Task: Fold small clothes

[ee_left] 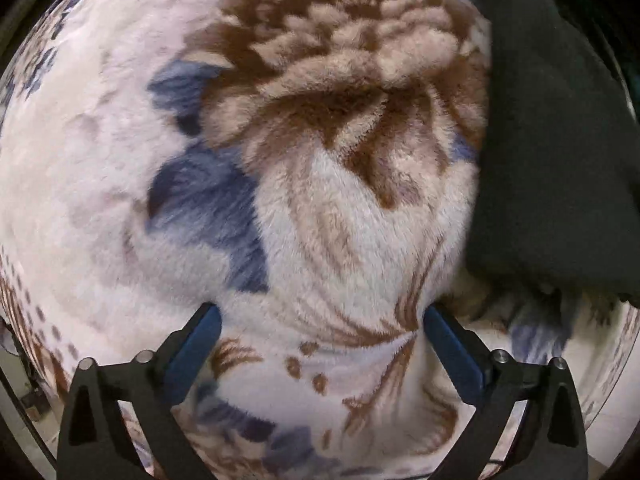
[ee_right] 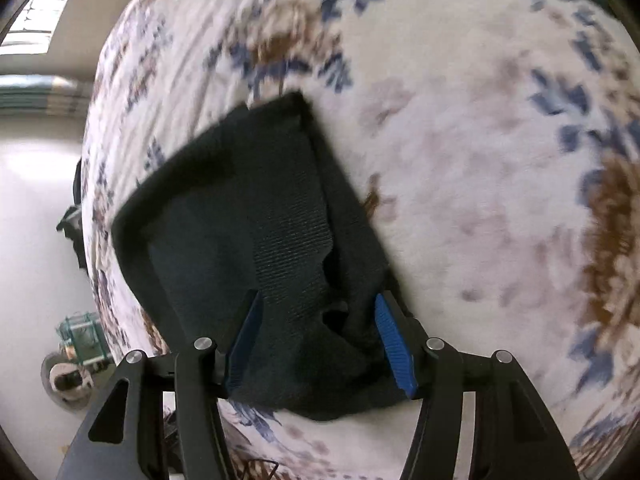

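Dark garment (ee_right: 256,216), black or very dark green, lies folded on a fluffy floral blanket (ee_right: 460,168) that covers the whole work surface. In the right wrist view its long axis runs from the near end, between the gripper's fingers, up and slightly left to a squared far corner; a ribbed panel sits on top along that axis, with a raised folded border down the left side and a rumpled, gaping fold near the right finger. No label, brand or writing can be read on the cloth.

The right gripper (ee_right: 320,340) tilts steeply down over the near end of the garment. Its jaws stand partly apart with the bunched cloth between the blue pads (ee_right: 394,344); the left pad appears to lie against the fabric, the right one just beside it, and whether they press on it cannot be told.

The left gripper (ee_left: 320,340) points straight down at the blanket, jaws spread wide and holding nothing; only the brown and blue flower print lies between its blue pads (ee_left: 452,344). In this view the dark garment (ee_left: 560,140) fills the right edge, well to the side of the fingers, its edge running top to bottom of the picture.

Beyond the blanket's left edge in the right wrist view, pale floor (ee_right: 32,200) and a window (ee_right: 44,12) show
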Demonstrator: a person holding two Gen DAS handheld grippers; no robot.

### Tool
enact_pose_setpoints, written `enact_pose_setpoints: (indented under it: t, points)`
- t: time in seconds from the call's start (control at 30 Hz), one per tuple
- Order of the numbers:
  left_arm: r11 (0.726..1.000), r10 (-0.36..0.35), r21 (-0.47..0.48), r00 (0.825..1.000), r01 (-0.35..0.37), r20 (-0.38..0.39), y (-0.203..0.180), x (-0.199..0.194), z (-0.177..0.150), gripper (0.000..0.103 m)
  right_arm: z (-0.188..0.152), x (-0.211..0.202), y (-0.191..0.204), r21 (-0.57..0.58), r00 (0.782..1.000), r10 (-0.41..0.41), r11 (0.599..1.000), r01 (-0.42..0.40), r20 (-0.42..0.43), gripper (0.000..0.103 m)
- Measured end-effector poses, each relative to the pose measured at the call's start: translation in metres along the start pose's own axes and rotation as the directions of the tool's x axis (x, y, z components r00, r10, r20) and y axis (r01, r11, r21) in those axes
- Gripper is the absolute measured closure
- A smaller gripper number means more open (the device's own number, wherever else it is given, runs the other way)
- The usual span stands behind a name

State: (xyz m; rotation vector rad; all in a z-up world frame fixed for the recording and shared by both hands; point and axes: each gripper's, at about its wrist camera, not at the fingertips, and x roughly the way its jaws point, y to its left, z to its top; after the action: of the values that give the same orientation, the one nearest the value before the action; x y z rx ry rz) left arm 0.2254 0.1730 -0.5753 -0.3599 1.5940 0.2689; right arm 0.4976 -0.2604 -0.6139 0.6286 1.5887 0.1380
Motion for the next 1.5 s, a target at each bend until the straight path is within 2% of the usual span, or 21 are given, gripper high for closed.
enact_pose_setpoints:
  t: [0.03,0.07,0.1,0.27,0.4,0.47,0.5,0.53,0.57,0.77,0.8,0.83,0.87,1.03,1.13,1.17,1.27,1.33,1.4,1.47,1.5]
  points:
    - [1.0,0.005,-0.007,1.0,-0.005,-0.006,-0.003,0.004,0.004,0.0,0.004,0.01,-0.001,-0.006,1.0,-0.008,1.0,0.008,-0.023,0.046]
    - [1.0,0.007,-0.012,1.0,-0.007,-0.011,0.0,0.005,0.004,0.0,0.005,0.014,-0.002,-0.004,1.0,0.002,1.0,-0.002,-0.017,0.081]
    - [1.0,0.011,-0.014,1.0,-0.011,-0.017,0.0,0.007,0.006,0.0,0.006,0.012,-0.002,-0.008,1.0,0.01,1.0,-0.01,0.001,0.096]
    - [1.0,0.003,-0.015,0.999,-0.003,-0.05,-0.008,0.016,0.02,0.0,-0.001,-0.039,0.003,-0.058,0.984,-0.057,0.996,0.068,0.169,0.097]
    - [0.999,-0.015,-0.033,0.997,0.013,-0.07,-0.004,0.013,0.029,0.0,-0.001,-0.023,-0.009,-0.032,0.989,-0.127,0.991,0.129,0.07,0.097]
    - [0.996,-0.055,-0.072,0.997,0.051,-0.055,0.004,0.006,0.032,0.0,-0.004,-0.025,-0.02,0.032,0.997,-0.074,0.997,0.073,0.025,0.09]
    - [0.993,-0.079,-0.094,0.996,0.075,-0.045,0.009,0.003,0.033,0.0,-0.009,-0.033,-0.027,0.075,0.999,-0.006,0.997,0.003,0.043,0.083]
    - [0.99,-0.093,-0.11,0.995,0.088,-0.04,0.012,0.002,0.034,0.0,-0.014,-0.04,-0.036,0.129,0.997,0.049,0.99,-0.057,0.065,0.076]
    - [0.987,-0.107,-0.126,0.994,0.102,-0.034,0.015,0.001,0.035,0.0,-0.019,-0.043,-0.043,0.174,0.994,0.083,0.98,-0.095,0.077,0.061]
    - [0.983,-0.11,-0.149,0.994,0.106,-0.021,0.019,0.003,0.042,0.0,-0.044,-0.015,-0.066,0.357,0.968,0.249,0.902,-0.243,0.031,0.059]
    - [0.983,-0.112,-0.148,0.994,0.109,-0.016,0.018,0.003,0.042,0.0,-0.046,-0.008,-0.065,0.363,0.96,0.279,0.891,-0.273,0.035,0.062]
    - [0.983,-0.114,-0.148,0.993,0.111,-0.011,0.016,-0.002,0.042,0.0,-0.048,-0.006,-0.061,0.356,0.96,0.272,0.893,-0.276,0.061,0.074]
    - [0.982,-0.117,-0.149,0.993,0.115,-0.003,0.016,-0.005,0.044,0.0,-0.049,-0.007,-0.058,0.343,0.963,0.255,0.9,-0.268,0.086,0.099]
    - [0.98,-0.132,-0.145,0.99,0.137,0.039,0.008,-0.023,0.052,0.0,-0.073,-0.054,-0.041,0.28,0.977,0.121,0.945,-0.167,0.174,0.101]
    - [0.979,-0.137,-0.146,0.989,0.144,0.059,0.007,-0.031,0.064,0.0,-0.086,-0.055,-0.049,0.289,0.991,0.035,0.955,-0.071,0.13,0.101]
    - [0.978,-0.141,-0.146,0.988,0.15,0.066,0.006,-0.035,0.068,0.0,-0.087,-0.044,-0.056,0.301,0.996,0.013,0.953,-0.039,0.088,0.1]
    - [0.978,-0.152,-0.124,0.983,0.165,0.104,0.002,-0.05,0.098,0.0,-0.072,-0.014,-0.075,0.341,0.994,0.093,0.938,-0.068,-0.058,0.098]
    - [0.979,-0.167,-0.094,0.974,0.183,0.151,-0.006,-0.061,0.124,0.0,-0.054,-0.033,-0.075,0.301,0.998,0.067,0.951,-0.064,0.002,0.092]
    - [0.979,-0.184,-0.049,0.964,0.197,0.194,-0.019,-0.066,0.156,0.0,-0.033,-0.055,-0.07,0.248,0.993,0.055,0.966,-0.079,0.1,0.047]
    - [0.977,-0.202,-0.021,0.959,0.21,0.196,-0.034,-0.058,0.179,0.0,-0.003,-0.064,-0.056,0.16,0.982,0.095,0.98,-0.122,0.165,0.037]
    - [0.971,-0.234,0.003,0.953,0.238,0.192,-0.045,-0.053,0.198,0.0,0.012,-0.058,-0.046,0.097,0.982,0.114,0.987,-0.129,0.15,0.036]
